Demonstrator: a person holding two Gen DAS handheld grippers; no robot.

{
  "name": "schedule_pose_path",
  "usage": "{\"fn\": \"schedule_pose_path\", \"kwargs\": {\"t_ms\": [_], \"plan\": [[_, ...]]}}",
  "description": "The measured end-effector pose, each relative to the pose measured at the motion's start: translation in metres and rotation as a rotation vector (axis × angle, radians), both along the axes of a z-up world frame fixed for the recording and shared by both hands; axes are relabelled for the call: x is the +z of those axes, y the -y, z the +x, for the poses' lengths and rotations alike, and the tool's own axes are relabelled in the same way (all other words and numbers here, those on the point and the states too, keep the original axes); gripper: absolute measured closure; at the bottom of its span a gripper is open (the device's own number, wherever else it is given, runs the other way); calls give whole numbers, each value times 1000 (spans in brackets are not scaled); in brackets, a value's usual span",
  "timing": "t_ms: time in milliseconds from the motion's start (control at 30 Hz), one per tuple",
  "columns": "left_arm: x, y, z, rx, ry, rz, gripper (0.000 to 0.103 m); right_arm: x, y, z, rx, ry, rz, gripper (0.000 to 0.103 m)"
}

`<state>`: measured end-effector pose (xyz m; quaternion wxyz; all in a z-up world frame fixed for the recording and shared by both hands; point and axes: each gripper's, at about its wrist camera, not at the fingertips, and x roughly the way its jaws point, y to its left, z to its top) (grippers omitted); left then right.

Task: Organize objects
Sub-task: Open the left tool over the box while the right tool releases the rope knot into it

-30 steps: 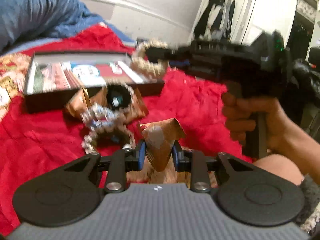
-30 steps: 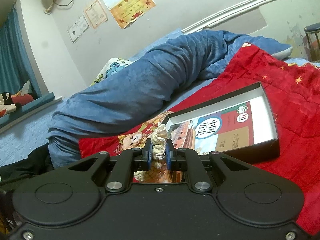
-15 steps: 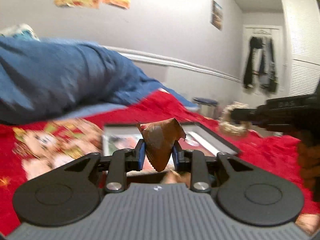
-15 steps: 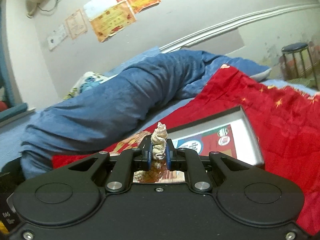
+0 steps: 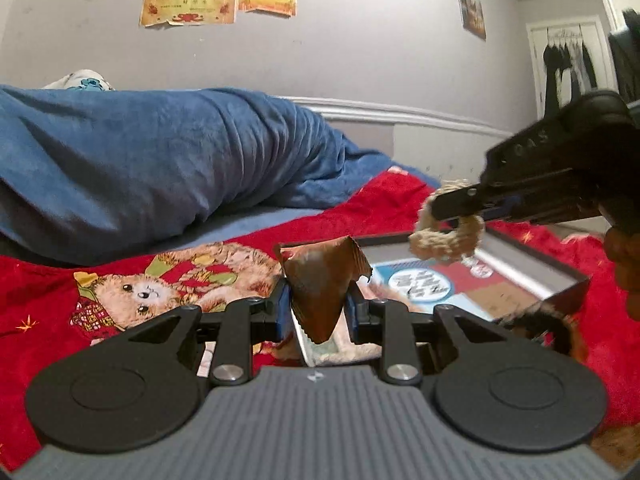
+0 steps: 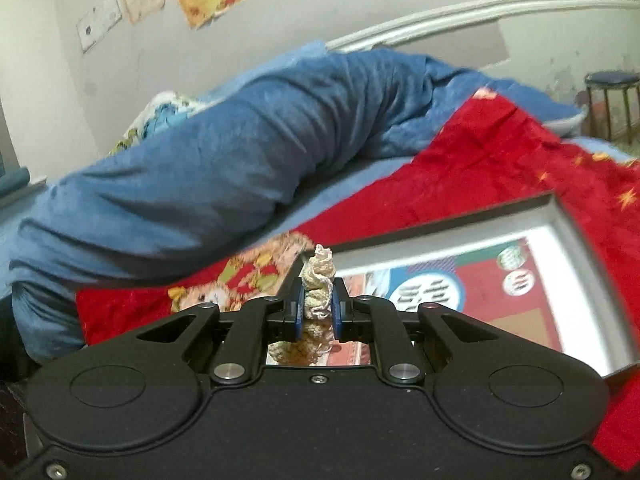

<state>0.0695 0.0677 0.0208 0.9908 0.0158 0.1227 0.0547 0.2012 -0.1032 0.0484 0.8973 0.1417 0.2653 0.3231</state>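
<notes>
My left gripper (image 5: 317,304) is shut on a brown snack packet (image 5: 320,276), held above the red bedspread just short of the open black box (image 5: 560,268). A cream scrunchie (image 6: 318,280) is pinched upright in my right gripper (image 6: 317,308), which is shut on it. In the left wrist view the same scrunchie (image 5: 448,236) hangs as a loop from the right gripper's fingers (image 5: 460,200) over the box's near left corner. The box (image 6: 568,224) has a white inner rim and a colourful printed sheet on its floor.
A rolled blue blanket (image 5: 160,160) lies across the bed behind the red bedspread (image 5: 48,340) with its bear print. A person's hand (image 5: 624,264) holds the right gripper at the right edge. A stool (image 6: 612,100) stands beyond the bed's far corner.
Both grippers have swung up and over toward the box, each keeping its grip. The left view turned from the items on the bedspread to the blanket and wall. The box looms larger before the right gripper.
</notes>
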Motion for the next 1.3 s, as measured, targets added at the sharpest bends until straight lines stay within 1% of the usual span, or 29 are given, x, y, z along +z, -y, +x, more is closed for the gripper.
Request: {"fn": "schedule_pose_path", "kwargs": {"t_ms": [67, 167, 267, 467, 667, 733, 767, 867, 900, 933, 967, 1033, 1100, 1167, 1233, 1300], "plan": [[-7, 2, 5, 1, -24, 16, 72, -16, -4, 5, 14, -29, -1, 89], [-14, -2, 12, -1, -59, -4, 72, -36, -8, 13, 24, -66, -50, 89], [-17, -7, 15, 0, -71, -21, 71, -47, -3, 19, 28, -104, -21, 89], [-21, 4, 14, -25, -74, 30, 71, -52, 0, 21, 34, -116, -14, 89], [-21, 3, 16, -31, -84, 18, 68, -49, -15, 13, 54, -77, -61, 89], [-22, 2, 16, -40, -86, 17, 66, -50, -17, 11, 54, -74, -62, 89], [-21, 2, 17, -42, -85, 14, 62, -50, -18, 11, 55, -73, -59, 89], [-20, 0, 16, -46, -83, 5, 62, -50, -19, 10, 51, -67, -61, 89], [-20, 0, 16, -49, -83, 3, 54, -49, -19, 9, 51, -59, -61, 89], [-20, 0, 16, -48, -80, 4, 47, -49, -18, 9, 50, -52, -60, 86], [-20, 0, 16, -43, -79, 7, 44, -48, -18, 9, 45, -46, -59, 86], [-19, 1, 15, -46, -76, 8, 37, -47, -18, 9, 39, -42, -64, 79], [-19, 1, 14, -51, -71, 6, 25, -45, -16, 8, 37, -32, -61, 76], [-17, 1, 12, -49, -56, 6, 20, -41, -10, 5, 33, -19, -44, 69], [-14, 3, 7, -48, -26, 12, 18, -33, -1, 1, 22, 5, -23, 61], [-11, 6, 0, -62, 12, 18, 15, -24, 10, -6, 11, 29, 2, 58]]}}
